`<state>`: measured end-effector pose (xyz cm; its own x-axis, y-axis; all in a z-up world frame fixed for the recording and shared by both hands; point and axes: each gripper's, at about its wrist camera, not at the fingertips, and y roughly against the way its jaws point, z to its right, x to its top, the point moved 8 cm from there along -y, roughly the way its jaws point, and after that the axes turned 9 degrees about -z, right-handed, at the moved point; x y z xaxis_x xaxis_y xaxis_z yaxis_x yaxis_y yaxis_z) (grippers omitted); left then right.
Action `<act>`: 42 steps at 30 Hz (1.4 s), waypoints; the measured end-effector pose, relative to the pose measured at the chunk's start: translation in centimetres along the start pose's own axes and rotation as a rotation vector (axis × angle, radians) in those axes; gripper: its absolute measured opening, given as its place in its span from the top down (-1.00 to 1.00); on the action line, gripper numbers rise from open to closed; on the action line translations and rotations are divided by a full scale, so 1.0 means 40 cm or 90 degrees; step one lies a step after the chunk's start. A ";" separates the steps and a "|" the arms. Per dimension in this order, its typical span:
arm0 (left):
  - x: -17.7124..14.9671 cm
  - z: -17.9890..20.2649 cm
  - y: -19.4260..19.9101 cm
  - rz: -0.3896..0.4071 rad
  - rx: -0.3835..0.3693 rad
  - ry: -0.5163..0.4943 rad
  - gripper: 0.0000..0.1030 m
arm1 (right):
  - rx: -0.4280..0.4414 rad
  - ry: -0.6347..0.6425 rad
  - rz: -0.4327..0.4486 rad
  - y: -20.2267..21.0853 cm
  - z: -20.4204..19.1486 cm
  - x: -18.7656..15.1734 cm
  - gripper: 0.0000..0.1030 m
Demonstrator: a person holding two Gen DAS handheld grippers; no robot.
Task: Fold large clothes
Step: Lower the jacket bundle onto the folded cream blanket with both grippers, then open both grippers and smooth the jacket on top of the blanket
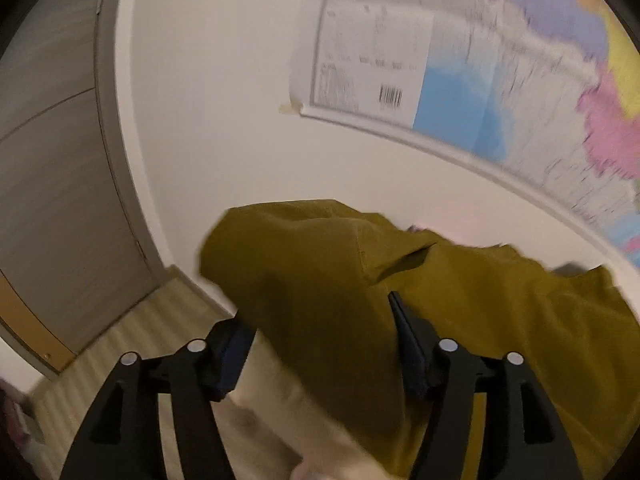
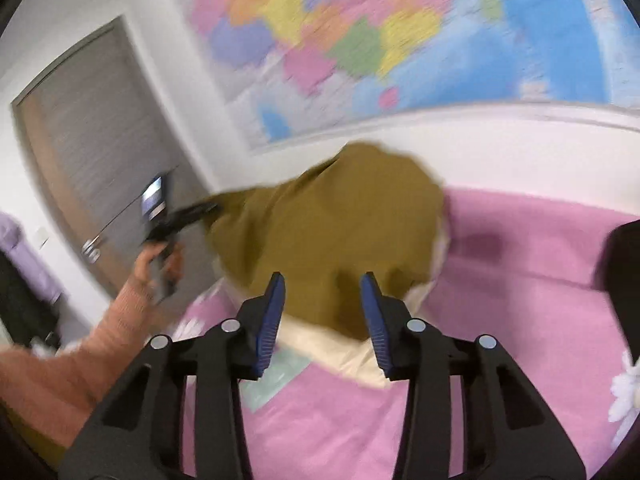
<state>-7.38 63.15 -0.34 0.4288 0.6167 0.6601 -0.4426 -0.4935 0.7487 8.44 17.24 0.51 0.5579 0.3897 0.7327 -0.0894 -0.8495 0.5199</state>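
The mustard garment [image 2: 332,236] hangs lifted over the pink bed [image 2: 520,280]; left gripper [image 1: 320,340] and right gripper [image 2: 323,312] jaws look spread around cloth; next, lay it flat

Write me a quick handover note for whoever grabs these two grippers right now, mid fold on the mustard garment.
Left gripper: fingers apart, with the mustard garment draped between them; whether it actually holds any cloth I cannot tell.
Right gripper: fingers apart, garment edge and its cream lining lying between them, not clamped.
Garment: bunched and lifted above the pink bed sheet, in front of the wall map. Both views are motion-blurred.
Done: the garment has been picked up; no neat fold is visible.
Left: spread it flat on the sheet, then fold it.
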 end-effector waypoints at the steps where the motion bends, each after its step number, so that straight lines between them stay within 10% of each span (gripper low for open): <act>1: -0.009 -0.001 0.028 0.012 -0.006 -0.001 -0.24 | 0.004 -0.008 0.000 -0.005 0.009 0.012 0.24; 16: -0.159 0.282 0.092 0.014 -0.108 -0.144 -0.38 | -0.061 -0.037 -0.168 -0.306 0.043 -0.053 0.25; 24: -0.181 0.355 0.159 0.037 -0.130 -0.164 -0.43 | -0.076 0.041 -0.052 -0.220 -0.041 0.092 0.23; 42: -0.257 0.458 0.132 0.021 -0.119 -0.222 -0.63 | -0.083 -0.006 -0.117 -0.305 0.021 0.048 0.05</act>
<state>0.31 42.96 -2.06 0.6392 0.3412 0.6892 -0.5824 -0.3704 0.7236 11.28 28.07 -4.80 0.5817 0.5306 0.6164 -0.0909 -0.7107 0.6976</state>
